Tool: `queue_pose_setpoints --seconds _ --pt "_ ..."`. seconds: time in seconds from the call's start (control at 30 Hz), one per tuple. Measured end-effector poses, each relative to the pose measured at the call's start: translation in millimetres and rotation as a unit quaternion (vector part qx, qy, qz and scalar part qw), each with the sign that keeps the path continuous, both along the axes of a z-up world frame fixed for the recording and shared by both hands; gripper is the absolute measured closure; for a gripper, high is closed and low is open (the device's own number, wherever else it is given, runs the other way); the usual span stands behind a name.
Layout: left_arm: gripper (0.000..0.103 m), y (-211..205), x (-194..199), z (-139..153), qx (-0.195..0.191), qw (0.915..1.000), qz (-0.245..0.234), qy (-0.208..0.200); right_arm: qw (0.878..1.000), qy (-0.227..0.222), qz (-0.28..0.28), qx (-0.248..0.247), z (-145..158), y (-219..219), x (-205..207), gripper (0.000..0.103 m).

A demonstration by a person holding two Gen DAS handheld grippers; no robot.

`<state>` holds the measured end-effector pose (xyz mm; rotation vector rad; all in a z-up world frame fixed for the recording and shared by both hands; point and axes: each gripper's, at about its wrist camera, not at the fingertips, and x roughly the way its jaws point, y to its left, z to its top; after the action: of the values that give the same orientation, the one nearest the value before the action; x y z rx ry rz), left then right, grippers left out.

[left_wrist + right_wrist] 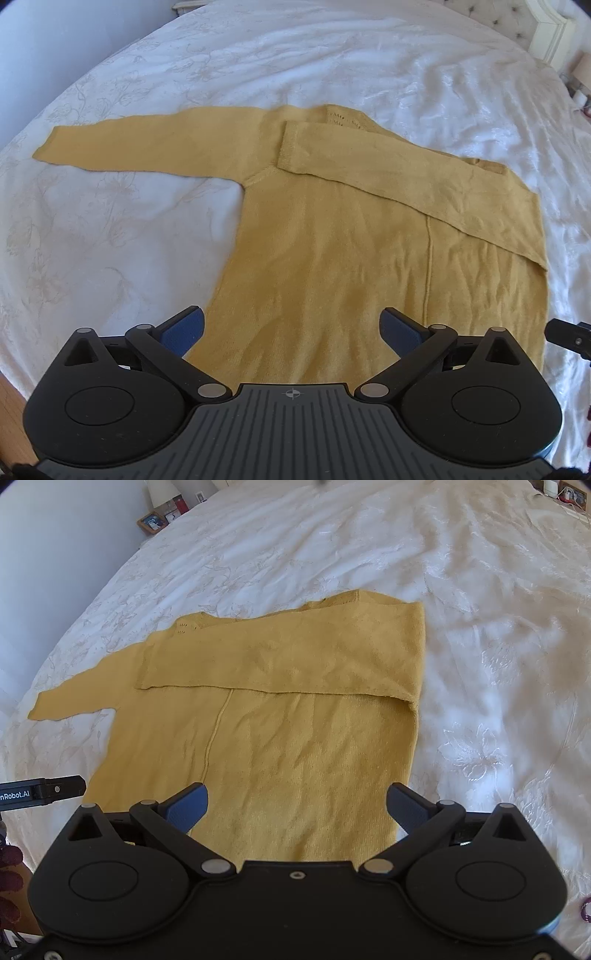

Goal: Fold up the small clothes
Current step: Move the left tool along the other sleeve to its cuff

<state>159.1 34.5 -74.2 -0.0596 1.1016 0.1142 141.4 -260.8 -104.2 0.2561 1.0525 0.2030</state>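
A mustard-yellow knit sweater (332,258) lies flat on the white bedspread (147,240). Its right side and sleeve (406,177) are folded over the body; the other sleeve (147,147) stretches out to the left. My left gripper (293,328) hangs open above the sweater's lower hem, nothing between its blue pads (184,332). In the right wrist view the same sweater (295,738) shows the folded flap (295,657) across its upper part. My right gripper (297,806) is open over the hem, empty. A tip of the right gripper (569,336) shows at the left view's right edge.
The white floral bedspread (498,664) spreads wide around the sweater. A headboard (550,29) stands at the far right corner. A nightstand with picture frames (159,517) sits beyond the bed. The left gripper's body (40,792) pokes in at the left edge. Wood floor (11,391) shows lower left.
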Motion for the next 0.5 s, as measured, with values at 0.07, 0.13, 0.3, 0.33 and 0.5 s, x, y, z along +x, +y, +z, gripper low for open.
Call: queue_pose_setpoints --seconds 0.07,0.13,0.3,0.33,0.5 --pt "0.0 7 -2 3 -0.001 1.0 0.009 -0.002 1.0 0.001 0.005 -0.001 0 2 -1 0.001" --pt "0.0 16 -3 6 -0.001 0.9999 0.016 -0.003 1.0 0.001 0.007 -0.003 0 4 -2 0.001" --pt "0.0 41 4 10 -0.002 0.9997 0.025 -0.007 1.0 0.005 -0.001 -0.009 0 12 1 0.001" --pt "0.0 48 7 11 -0.003 0.9997 0.024 -0.007 1.0 0.006 -0.002 -0.011 0 14 1 0.001" --pt "0.0 81 27 11 -0.005 1.0 0.007 -0.004 0.999 0.009 -0.022 -0.024 0 30 8 0.001"
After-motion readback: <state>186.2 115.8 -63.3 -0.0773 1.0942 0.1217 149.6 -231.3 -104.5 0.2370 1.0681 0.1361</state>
